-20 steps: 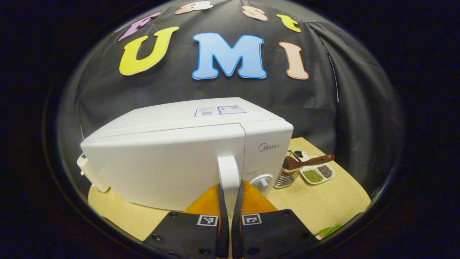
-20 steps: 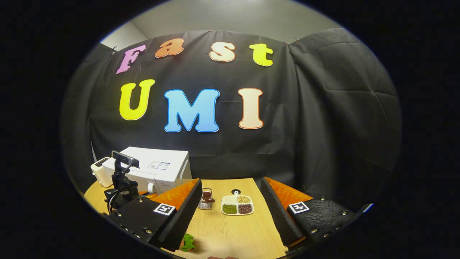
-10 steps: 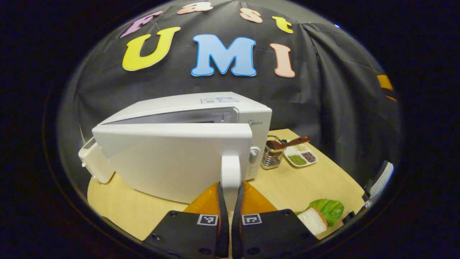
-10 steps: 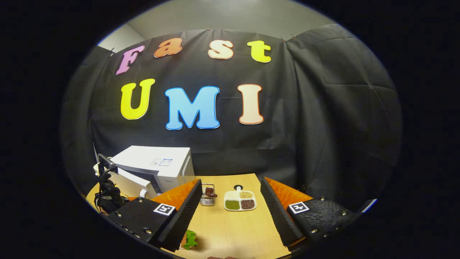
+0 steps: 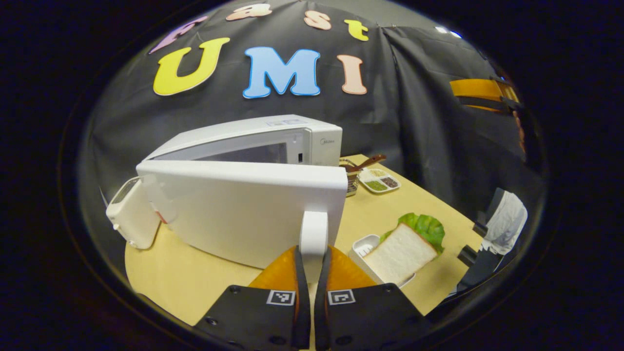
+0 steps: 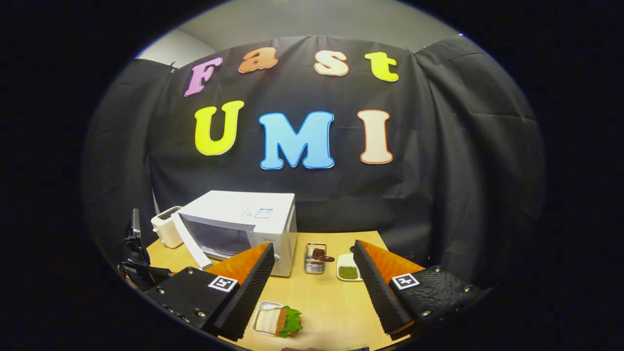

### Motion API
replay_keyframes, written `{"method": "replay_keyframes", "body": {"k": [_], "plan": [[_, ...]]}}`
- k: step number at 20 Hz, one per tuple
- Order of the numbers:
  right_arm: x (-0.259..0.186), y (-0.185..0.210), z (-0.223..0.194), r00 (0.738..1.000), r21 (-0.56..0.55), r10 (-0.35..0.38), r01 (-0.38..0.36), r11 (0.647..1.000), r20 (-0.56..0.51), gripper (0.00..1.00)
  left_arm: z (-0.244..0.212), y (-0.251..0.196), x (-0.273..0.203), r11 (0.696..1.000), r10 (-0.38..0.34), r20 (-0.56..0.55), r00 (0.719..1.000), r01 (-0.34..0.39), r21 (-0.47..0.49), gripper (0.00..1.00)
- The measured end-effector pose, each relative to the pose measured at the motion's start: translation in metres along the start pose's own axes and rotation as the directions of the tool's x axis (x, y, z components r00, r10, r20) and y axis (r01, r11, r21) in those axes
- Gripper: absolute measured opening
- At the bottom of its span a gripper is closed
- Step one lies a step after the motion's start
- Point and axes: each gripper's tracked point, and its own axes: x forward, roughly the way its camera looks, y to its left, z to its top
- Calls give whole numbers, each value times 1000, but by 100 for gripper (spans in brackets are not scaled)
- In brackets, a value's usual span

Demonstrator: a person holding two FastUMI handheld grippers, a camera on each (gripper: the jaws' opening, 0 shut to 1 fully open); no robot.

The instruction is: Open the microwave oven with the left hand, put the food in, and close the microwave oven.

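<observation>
The left gripper [image 5: 312, 263] is closed on the white upright handle [image 5: 313, 234] of the white box-shaped microwave oven [image 6: 243, 229], with one finger pressing on each side of the handle. The white flat door [image 5: 243, 209] stands swung out from the oven body, and in the right gripper view the dark cavity [image 6: 219, 239] behind it is visible. The food is a sandwich of white bread and green lettuce [image 5: 404, 246] lying on a small white rectangular tray [image 5: 363, 243], which rests on the light wooden table [image 5: 195, 278] in front of the oven and to the right of the door (it is outside the oven). The right gripper [image 6: 312, 285] hangs above the table with its fingers wide apart and nothing between them; the sandwich lies just below its left finger in that view. A small white toaster [image 6: 165, 231] stands beside the oven, and a metal wire holder [image 6: 315, 258] and a white divided dish with green beans [image 6: 348, 270] stand on the other side.
</observation>
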Motion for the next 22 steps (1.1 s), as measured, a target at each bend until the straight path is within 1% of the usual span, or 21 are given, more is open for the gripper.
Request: {"method": "replay_keyframes", "body": {"k": [3, 7, 9, 13, 14, 16, 18, 22], "plan": [[0, 16, -7, 1000, 1, 21, -21, 1000, -16, 99, -23, 14, -35, 1000, -25, -23, 999, 26, 7, 10], [3, 37, -18, 999, 13, 33, -33, 999, -42, 99, -54, 43, -85, 998, -67, -59, 996, 65, -26, 10], [4, 48, -26, 997, 19, 47, -45, 999, -59, 99, -68, 60, -107, 998, -61, -80, 995, 59, -20, 10], [9, 62, -45, 991, 40, 73, -68, 997, -111, 99, -92, 98, -145, 998, -48, -103, 994, 43, -48, 10], [10, 63, -51, 989, 40, 74, -69, 997, -125, 99, -97, 109, -154, 997, -46, -107, 993, 39, -60, 10], [13, 63, -61, 986, 39, 71, -65, 997, -149, 99, -110, 127, -176, 993, -66, -114, 991, 54, -109, 9], [15, 62, -76, 980, 45, 72, -65, 997, -183, 99, -121, 141, -182, 985, -98, -115, 988, 80, -152, 8], [19, 49, -115, 959, 40, 47, -37, 999, -281, 99, -133, 168, -195, 975, -138, -116, 984, 114, -190, 8]]}}
